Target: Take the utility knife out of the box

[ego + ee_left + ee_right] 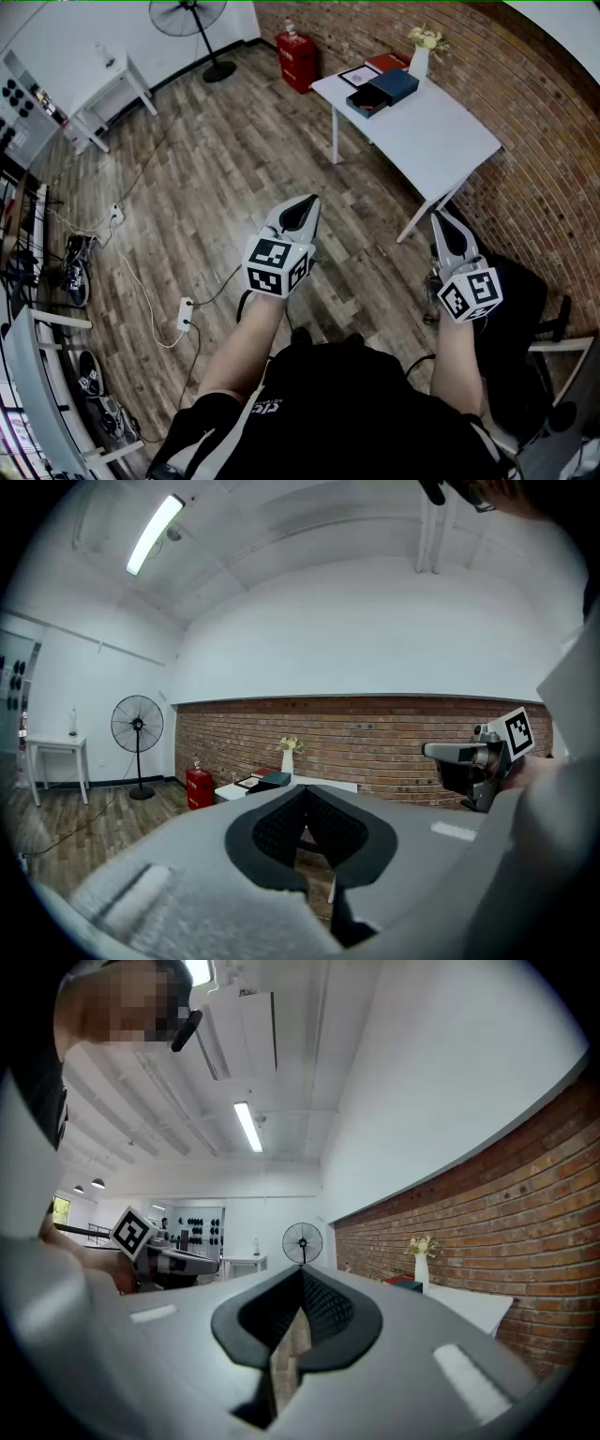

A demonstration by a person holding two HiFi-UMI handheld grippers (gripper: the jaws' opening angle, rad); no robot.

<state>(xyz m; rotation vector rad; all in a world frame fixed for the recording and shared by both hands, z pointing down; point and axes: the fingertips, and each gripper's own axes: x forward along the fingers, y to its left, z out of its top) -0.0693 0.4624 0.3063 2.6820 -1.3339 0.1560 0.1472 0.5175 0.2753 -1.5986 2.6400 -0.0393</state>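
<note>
The left claw is held out over the wooden floor, its jaws pressed together with nothing between them. Ahead of it and off to its right, well apart from both claws, the dark blue box lies on the white table against the brick wall, near a white vase. The utility knife itself cannot be made out. The right claw is likewise closed and empty, pointing toward the table's near end.

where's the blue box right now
In the head view the blue box lies upper right, at the far end of the white table, beside the flower vase.
</note>
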